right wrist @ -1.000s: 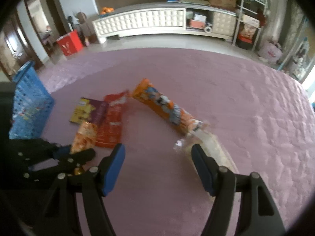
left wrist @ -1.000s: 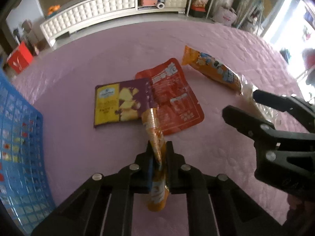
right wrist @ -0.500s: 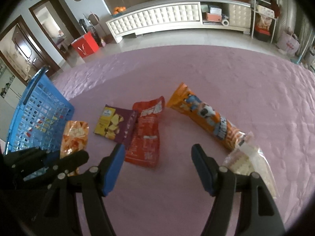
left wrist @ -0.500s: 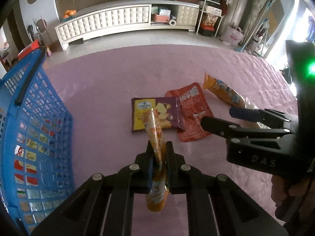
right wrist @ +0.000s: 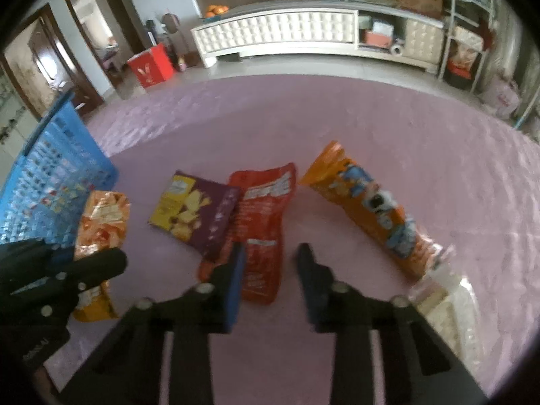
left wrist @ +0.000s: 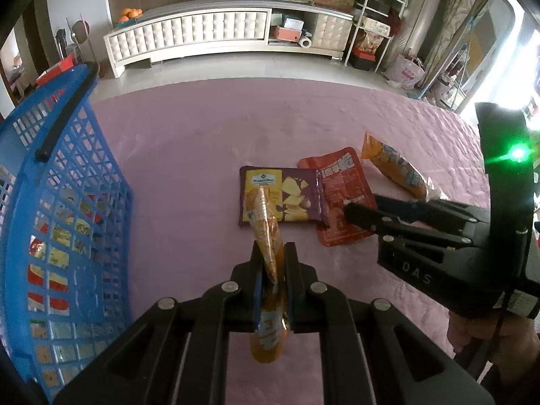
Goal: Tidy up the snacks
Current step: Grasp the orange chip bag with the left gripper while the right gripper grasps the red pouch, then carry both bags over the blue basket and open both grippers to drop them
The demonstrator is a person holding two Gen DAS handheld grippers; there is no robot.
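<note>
Left gripper (left wrist: 272, 280) clenched on an orange snack packet (left wrist: 266, 263), carried beside the blue mesh basket (left wrist: 67, 209); next, by judgement, lifting over the rim and releasing. Right gripper (right wrist: 268, 270) released, hovering over the red pouch (right wrist: 261, 222). Beyond: purple chip bag (right wrist: 195, 212), long orange bag (right wrist: 368, 212), pink quilted surface (left wrist: 209, 141), white cabinet (left wrist: 202, 33).

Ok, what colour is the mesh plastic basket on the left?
Blue; the mesh plastic basket shows best in the left wrist view.
</note>
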